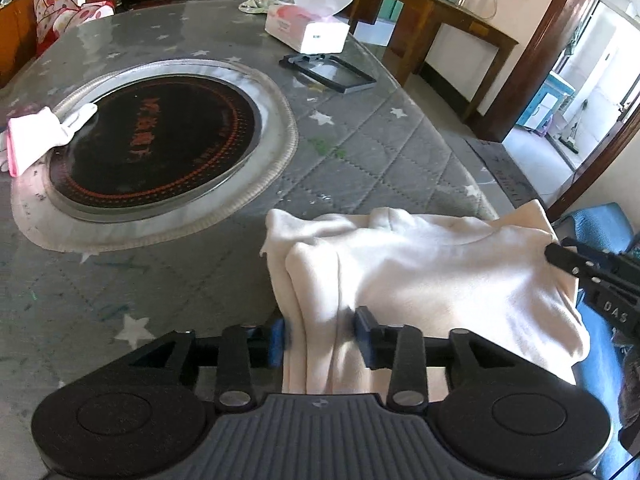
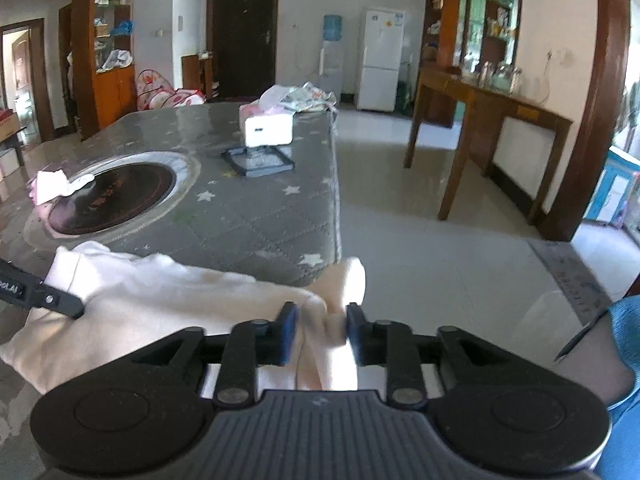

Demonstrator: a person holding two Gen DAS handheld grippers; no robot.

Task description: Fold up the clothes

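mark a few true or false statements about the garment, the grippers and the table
1. Both grippers pinch the cream garment. True: the left gripper and the right gripper each have cloth between the jaws.
2. The garment covers the round black hotplate. False: it lies at the near table edge, apart from it.
3. A tissue box sits at the far end of the table. True.
4. The pink-and-white cloth lies against the garment. False: it sits at the hotplate's far left rim, apart from it.
5. The table cover is plain red. False: it is grey, quilted, with stars.
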